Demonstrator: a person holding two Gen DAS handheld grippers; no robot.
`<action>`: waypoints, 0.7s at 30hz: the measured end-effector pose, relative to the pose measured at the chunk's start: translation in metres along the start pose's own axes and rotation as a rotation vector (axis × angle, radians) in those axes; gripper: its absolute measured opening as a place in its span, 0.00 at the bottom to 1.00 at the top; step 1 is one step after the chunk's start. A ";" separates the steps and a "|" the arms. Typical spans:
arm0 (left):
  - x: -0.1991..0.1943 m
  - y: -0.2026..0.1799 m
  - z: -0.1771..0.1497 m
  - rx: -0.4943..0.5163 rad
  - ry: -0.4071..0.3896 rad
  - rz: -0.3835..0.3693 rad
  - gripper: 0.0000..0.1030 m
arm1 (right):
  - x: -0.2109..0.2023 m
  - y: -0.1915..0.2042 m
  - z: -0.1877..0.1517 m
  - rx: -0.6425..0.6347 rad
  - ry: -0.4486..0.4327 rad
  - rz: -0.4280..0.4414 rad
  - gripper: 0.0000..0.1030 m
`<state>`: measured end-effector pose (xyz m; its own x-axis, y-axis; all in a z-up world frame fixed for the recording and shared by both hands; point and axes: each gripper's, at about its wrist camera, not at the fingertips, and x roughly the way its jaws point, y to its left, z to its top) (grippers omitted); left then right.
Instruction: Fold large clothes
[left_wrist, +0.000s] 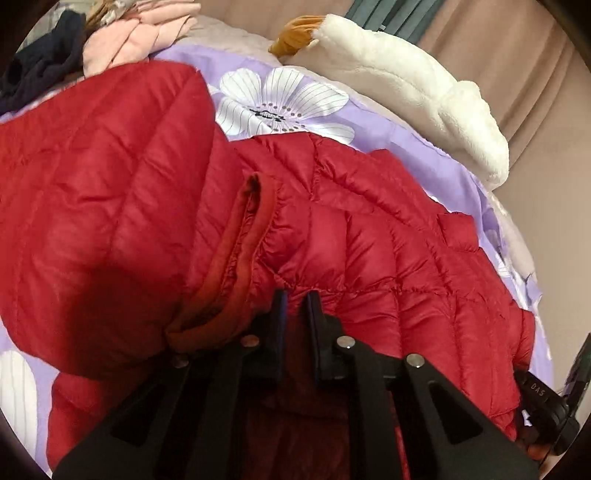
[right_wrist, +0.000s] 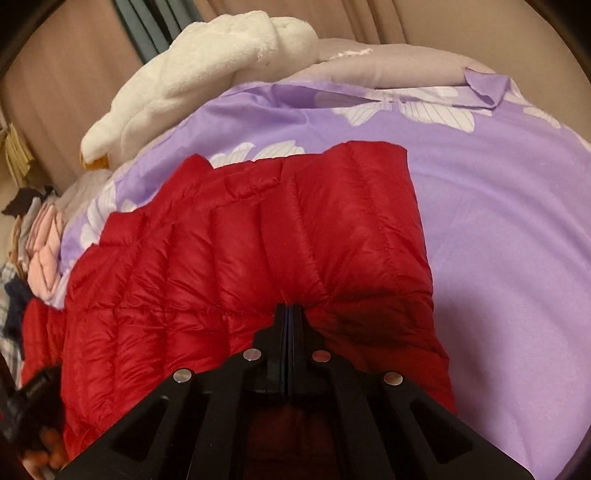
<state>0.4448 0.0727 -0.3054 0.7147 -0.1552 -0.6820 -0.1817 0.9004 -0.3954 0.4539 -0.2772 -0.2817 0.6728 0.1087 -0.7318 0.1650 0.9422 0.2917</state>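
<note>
The right hand-held gripper (right_wrist: 290, 310) is pinched shut on the near edge of the red down jacket (right_wrist: 258, 266), while the left hand-held gripper (left_wrist: 295, 299) has its jaws slightly parted with jacket fabric between them, beside the hood's trim (left_wrist: 236, 258) at about 10 o'clock; whether it truly grips is unclear. The jacket lies spread on the bed's purple floral cover (right_wrist: 498, 229), reaching toward 12 o'clock, a white plush toy (left_wrist: 406, 88) beyond it at 1 o'clock. This looks like a fold being started, and the next move probably calls for lifting both held edges together and carrying them evenly across toward 12 o'clock.
</note>
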 end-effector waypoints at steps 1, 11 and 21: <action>0.001 -0.001 0.000 0.006 0.000 0.008 0.13 | 0.000 0.003 -0.001 -0.011 -0.003 -0.012 0.00; -0.014 -0.017 0.006 0.070 0.054 0.138 0.16 | -0.005 0.003 0.001 -0.053 0.034 -0.038 0.00; -0.160 0.142 0.037 -0.229 -0.181 0.141 0.98 | -0.135 0.002 -0.035 -0.102 -0.142 -0.072 0.73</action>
<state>0.3290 0.2404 -0.2297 0.7763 0.0579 -0.6277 -0.4204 0.7896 -0.4470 0.3378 -0.2786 -0.2040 0.7580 0.0014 -0.6522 0.1467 0.9740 0.1726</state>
